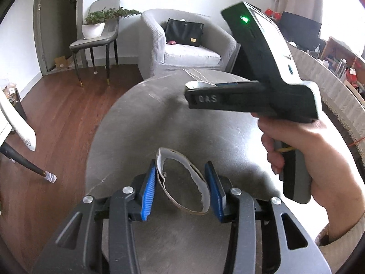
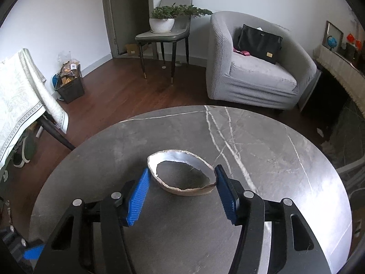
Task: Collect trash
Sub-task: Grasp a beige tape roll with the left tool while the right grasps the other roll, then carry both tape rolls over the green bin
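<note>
While the left tongs (image 1: 181, 171) stand narrow, both ribbed blue pads press the sides of a torn ring (image 1: 159, 166), squeezing it into a long oval. The ring is a thin band, white inside and brown outside, with a ragged edge. It sits over the near part of the counter (image 1: 148, 114); can't tell if it is lifted.

The right tongs (image 2: 182, 170) stand about halfway in, and both pads meet the 2 ends of the other ring (image 2: 182, 156), which has the same build: silvery-white lining, brown cardboard-like skin, jagged rim, wide oval. It is held over the middle of the counter. Seen from the left wrist, a hand (image 1: 301, 150) grips the right tool's handle, and that tool hangs clear above the counter.

The counter is round, grey and stone-like, with pale veins across a smooth, slightly glossy top.

Containers:
- Dark square bin (image 2: 69, 91) on the wood floor at left, stuffed above the rim with yellow-brown wrappers and clear plastic.
- White rounded pot (image 2: 161, 24) holding a green leafy plant, on the seat of a grey chair (image 2: 164, 35).
- Flat black bag (image 2: 259, 43), closed, leaning in a grey textured armchair (image 2: 262, 77).
</note>
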`<action>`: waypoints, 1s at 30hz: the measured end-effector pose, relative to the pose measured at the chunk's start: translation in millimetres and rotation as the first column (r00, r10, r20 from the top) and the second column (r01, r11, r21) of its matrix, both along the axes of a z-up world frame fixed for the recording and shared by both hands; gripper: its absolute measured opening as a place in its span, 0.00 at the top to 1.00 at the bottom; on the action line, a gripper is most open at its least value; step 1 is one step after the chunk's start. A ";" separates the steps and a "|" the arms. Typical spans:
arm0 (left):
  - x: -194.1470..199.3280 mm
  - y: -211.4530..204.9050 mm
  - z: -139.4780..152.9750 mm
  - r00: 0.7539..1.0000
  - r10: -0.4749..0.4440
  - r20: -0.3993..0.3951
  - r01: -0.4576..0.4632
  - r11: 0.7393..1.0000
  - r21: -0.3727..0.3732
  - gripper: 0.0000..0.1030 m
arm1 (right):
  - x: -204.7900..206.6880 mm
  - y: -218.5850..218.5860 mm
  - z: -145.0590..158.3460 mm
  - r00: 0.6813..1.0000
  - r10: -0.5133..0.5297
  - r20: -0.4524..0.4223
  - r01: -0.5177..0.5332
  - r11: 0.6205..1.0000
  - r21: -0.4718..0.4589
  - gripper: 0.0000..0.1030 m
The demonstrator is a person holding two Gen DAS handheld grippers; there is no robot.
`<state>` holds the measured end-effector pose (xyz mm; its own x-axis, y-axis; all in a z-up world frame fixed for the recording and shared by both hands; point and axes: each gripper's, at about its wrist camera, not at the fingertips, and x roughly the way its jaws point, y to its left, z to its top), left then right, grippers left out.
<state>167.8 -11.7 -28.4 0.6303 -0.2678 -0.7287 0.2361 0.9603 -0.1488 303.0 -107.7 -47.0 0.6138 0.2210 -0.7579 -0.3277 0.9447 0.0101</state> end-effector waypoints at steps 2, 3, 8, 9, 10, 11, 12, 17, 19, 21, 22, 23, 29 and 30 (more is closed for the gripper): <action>-5.7 3.0 5.1 1.000 0.002 0.012 -0.002 1.000 0.001 0.57 | -7.0 -1.3 3.4 1.000 -0.002 0.003 0.002 1.000 0.004 0.43; -7.9 4.3 7.1 1.000 0.004 0.016 -0.004 1.000 0.000 0.57 | -10.3 -2.5 5.2 1.000 -0.004 0.005 0.004 1.000 0.005 0.43; -26.2 12.9 14.3 0.999 0.018 0.029 -0.018 1.000 -0.002 0.57 | -24.8 -5.9 12.6 1.000 -0.012 0.014 0.012 1.000 0.008 0.43; -29.2 14.4 16.2 0.999 0.021 0.034 -0.021 1.000 -0.001 0.57 | -28.2 -6.8 13.7 1.000 -0.013 0.015 0.013 1.000 0.011 0.43; -34.6 16.5 18.0 0.999 0.026 0.041 -0.026 1.000 0.001 0.57 | -32.5 -7.6 14.5 1.000 -0.014 0.015 0.014 1.000 0.014 0.43; -39.2 18.4 19.0 0.999 0.030 0.044 -0.030 1.000 0.003 0.57 | -37.3 -8.3 15.1 1.000 -0.014 0.016 0.014 1.000 0.017 0.43; -43.2 20.8 19.7 0.998 0.034 0.045 -0.034 0.999 0.005 0.57 | -41.6 -8.0 15.7 1.000 -0.015 0.018 0.014 1.000 0.019 0.43; -66.7 35.3 22.9 0.997 0.057 0.048 -0.058 0.998 0.020 0.57 | -64.3 -5.0 19.3 1.000 -0.004 0.029 0.004 1.000 0.031 0.43; -77.4 41.6 24.6 0.996 0.066 0.052 -0.068 0.997 0.026 0.57 | -75.5 -2.4 20.5 0.999 0.003 0.034 -0.004 0.999 0.038 0.43; -86.3 47.2 26.1 0.996 0.073 0.059 -0.075 0.997 0.030 0.57 | -87.1 2.5 22.2 0.999 0.014 0.040 -0.016 0.999 0.046 0.43; -91.6 50.6 26.4 0.995 0.078 0.063 -0.081 0.996 0.038 0.57 | -92.8 5.1 23.0 0.999 0.019 0.043 -0.021 0.999 0.050 0.43; -95.8 54.3 27.4 0.994 0.085 0.064 -0.087 0.995 0.042 0.57 | -99.8 8.5 24.0 0.999 0.027 0.047 -0.029 0.998 0.055 0.43; -119.6 82.9 20.5 0.989 0.131 0.064 -0.134 0.990 0.042 0.57 | -132.4 29.8 27.6 0.996 0.069 0.061 -0.073 0.995 0.062 0.43; -125.0 89.5 16.8 0.989 0.136 0.062 -0.139 0.989 0.041 0.57 | -136.4 32.3 27.7 0.995 0.074 0.062 -0.078 0.995 0.064 0.43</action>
<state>42.8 77.8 -11.6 0.7008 -0.1432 -0.6988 0.1082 0.9896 -0.0944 166.6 -75.4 -19.3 0.6363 0.3178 -0.7029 -0.4008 0.9148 0.0507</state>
